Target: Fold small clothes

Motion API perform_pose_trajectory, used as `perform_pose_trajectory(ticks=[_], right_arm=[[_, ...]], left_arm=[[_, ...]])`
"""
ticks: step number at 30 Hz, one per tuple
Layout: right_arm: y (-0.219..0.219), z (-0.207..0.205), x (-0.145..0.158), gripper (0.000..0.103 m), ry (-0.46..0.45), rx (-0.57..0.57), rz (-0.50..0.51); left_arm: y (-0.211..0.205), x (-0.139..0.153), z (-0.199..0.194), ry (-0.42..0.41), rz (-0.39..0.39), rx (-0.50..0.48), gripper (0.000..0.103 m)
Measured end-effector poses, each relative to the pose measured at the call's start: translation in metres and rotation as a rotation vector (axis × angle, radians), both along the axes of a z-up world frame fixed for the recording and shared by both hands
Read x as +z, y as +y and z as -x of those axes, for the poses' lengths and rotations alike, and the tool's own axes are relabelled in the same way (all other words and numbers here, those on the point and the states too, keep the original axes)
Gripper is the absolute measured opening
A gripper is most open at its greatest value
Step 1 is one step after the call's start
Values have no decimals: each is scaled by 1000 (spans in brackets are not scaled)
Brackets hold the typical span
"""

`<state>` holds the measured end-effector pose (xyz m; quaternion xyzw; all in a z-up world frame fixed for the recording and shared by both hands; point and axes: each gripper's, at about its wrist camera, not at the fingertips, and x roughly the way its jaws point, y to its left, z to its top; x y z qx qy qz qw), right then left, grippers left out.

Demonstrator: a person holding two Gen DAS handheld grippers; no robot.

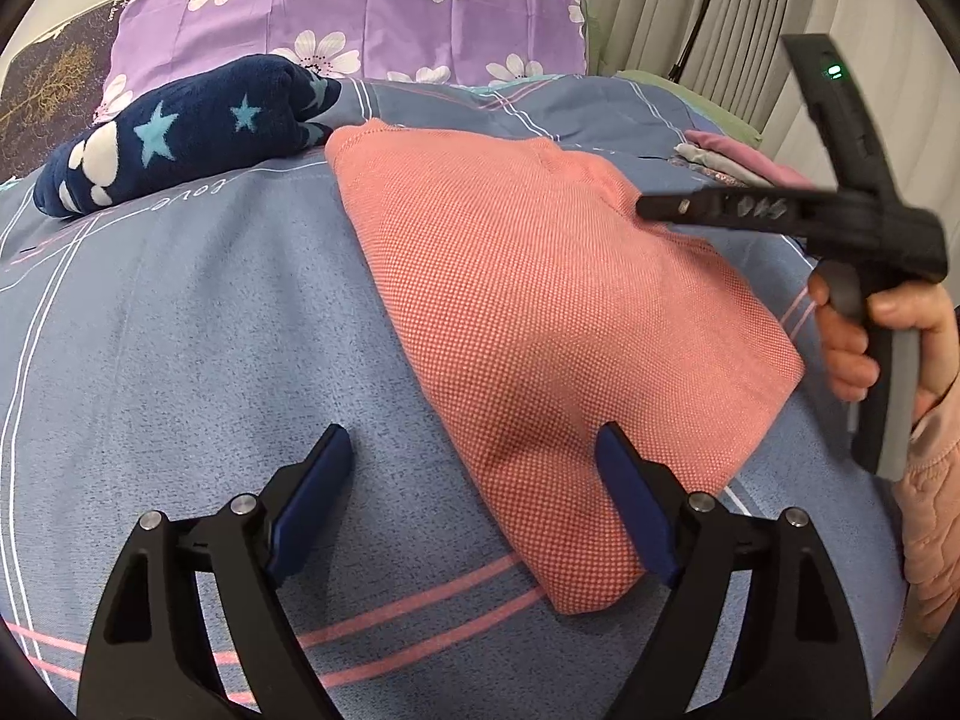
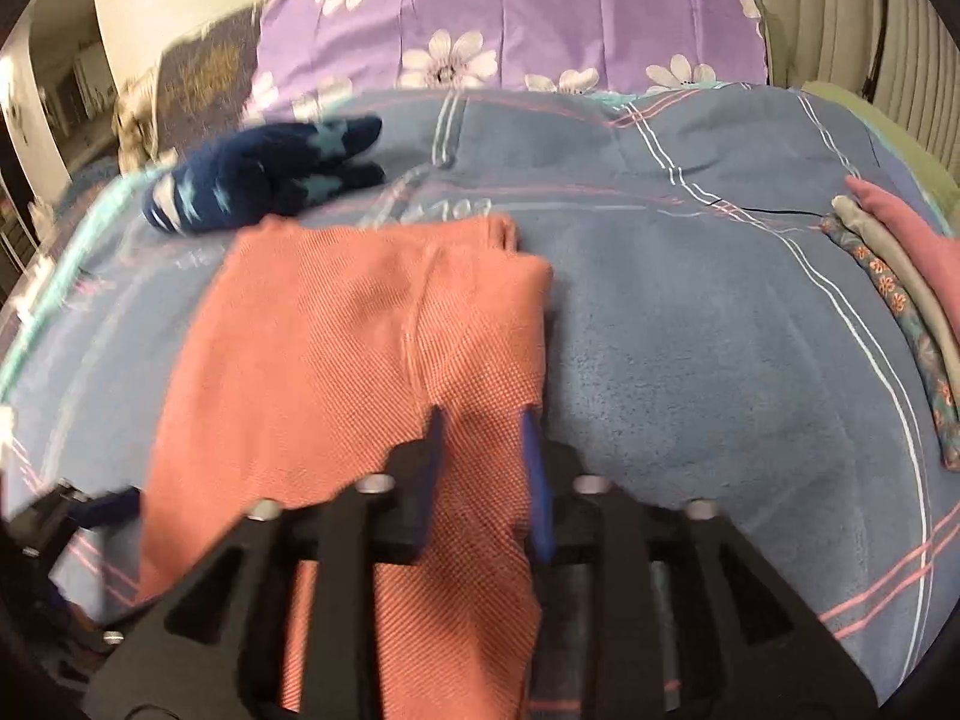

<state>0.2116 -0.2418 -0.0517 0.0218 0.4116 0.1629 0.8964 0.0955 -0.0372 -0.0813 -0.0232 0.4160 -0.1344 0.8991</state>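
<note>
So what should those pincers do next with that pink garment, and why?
Probably carry the pinched flap across. The right gripper is shut on an edge of the pink garment, lifting it off the blue bedspread, while the left gripper hangs open, holding nothing.

Coarse-woven salmon garment [image 1: 540,312], fuzzy blue blanket [image 1: 210,330] (matt), fleecy navy bundle [image 1: 180,132]

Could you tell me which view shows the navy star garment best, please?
The left wrist view: the navy star garment is sharp there, stars distinct. The right wrist view shows it smaller and motion-blurred.
</note>
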Motion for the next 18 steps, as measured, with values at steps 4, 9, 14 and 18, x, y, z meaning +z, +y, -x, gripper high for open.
perform_pose_trajectory(ticks=[4, 9, 14, 18], right_arm=[[-16, -9, 6, 50, -5, -23, 14], [-27, -26, -9, 55, 93, 7, -42], [-22, -25, -21, 65, 121, 95, -92], [-22, -25, -27, 67, 126, 135, -122]], left_arm=[[-2, 6, 5, -19, 0, -11, 84], [-9, 19, 5, -42, -7, -30, 84], [-11, 25, -6, -21, -3, -42, 84], [-6, 29, -23, 8, 42, -42, 84]])
